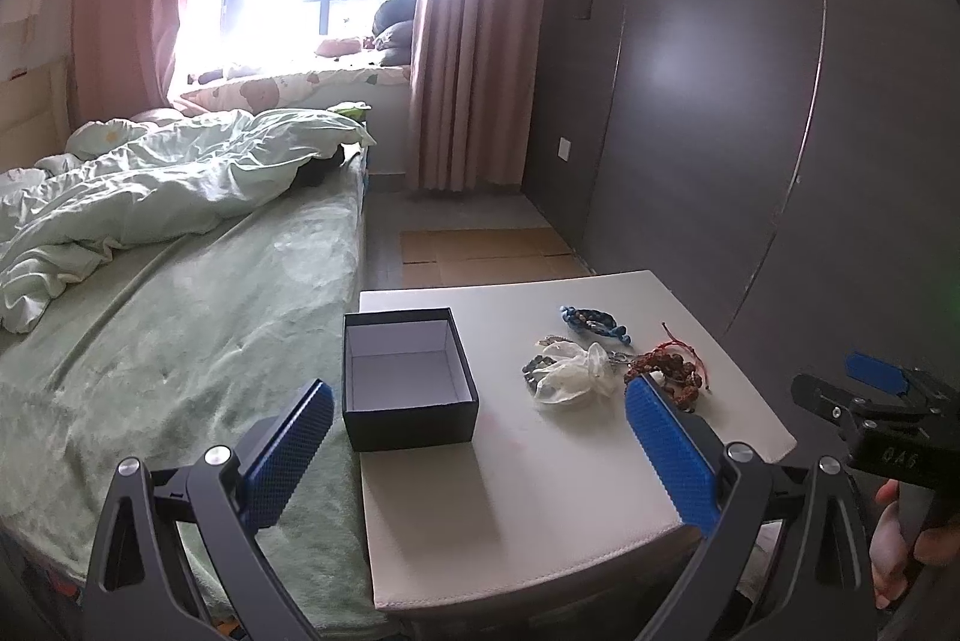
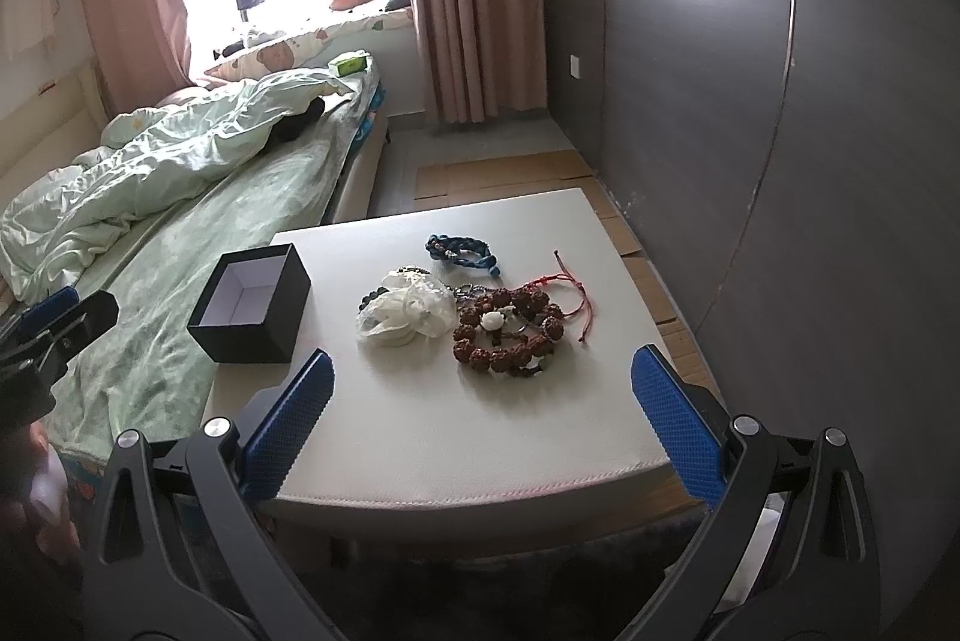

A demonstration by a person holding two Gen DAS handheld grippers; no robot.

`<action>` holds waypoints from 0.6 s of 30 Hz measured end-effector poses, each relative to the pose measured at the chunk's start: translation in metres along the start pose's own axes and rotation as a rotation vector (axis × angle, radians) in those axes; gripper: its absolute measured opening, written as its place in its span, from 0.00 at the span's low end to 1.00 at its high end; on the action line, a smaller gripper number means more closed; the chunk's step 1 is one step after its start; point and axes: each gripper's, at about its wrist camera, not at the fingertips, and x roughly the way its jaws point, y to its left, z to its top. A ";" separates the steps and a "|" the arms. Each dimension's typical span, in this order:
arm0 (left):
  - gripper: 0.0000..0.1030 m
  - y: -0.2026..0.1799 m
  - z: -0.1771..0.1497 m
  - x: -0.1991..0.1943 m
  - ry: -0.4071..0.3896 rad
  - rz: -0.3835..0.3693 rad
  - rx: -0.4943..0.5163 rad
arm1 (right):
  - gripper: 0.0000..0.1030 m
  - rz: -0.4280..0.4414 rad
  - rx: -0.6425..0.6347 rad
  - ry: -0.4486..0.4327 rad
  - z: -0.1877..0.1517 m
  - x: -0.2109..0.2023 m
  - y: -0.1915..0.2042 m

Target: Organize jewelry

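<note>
Left gripper [image 1: 477,452]: fingers spread wide, holding nothing, hovering over the near edge of the counter; its left finger [image 1: 288,455] hangs over the bed side, its right finger [image 1: 669,452] over the counter near the jewelry.
Right gripper [image 2: 480,422]: fingers spread wide and empty, above the near edge of the counter, pointed toward the jewelry pile.
Counter [image 2: 480,431]: a white, square top with a stitched front edge, standing just beside the bed.
Box [image 2: 252,311]: dark outside, pale inside, open and empty, upright at the counter's left edge, apart from the jewelry.
Blue bracelet [image 2: 462,254]: braided, lying at the far side of the group.
White pouch [image 2: 408,314]: sheer and crumpled, at the left of the pile, with a dark beaded piece partly under it.
Brown bead bracelet [image 2: 510,335]: large rough beads in a ring, with a white bead in its middle, touching the pouch's right side.
Red cord [image 2: 576,293]: thin, trailing off the beads to the right.
Bed [image 2: 180,245]: green sheet, rumpled pale duvet toward the window.
Wardrobe [image 2: 750,101]: dark panels along the right.
Person: a hand [image 1: 900,545] grips the other gripper's handle at the left wrist view's right edge.
</note>
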 end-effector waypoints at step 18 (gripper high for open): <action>0.92 0.003 0.011 0.018 0.014 -0.023 -0.016 | 0.96 0.023 0.038 -0.002 0.014 0.015 -0.004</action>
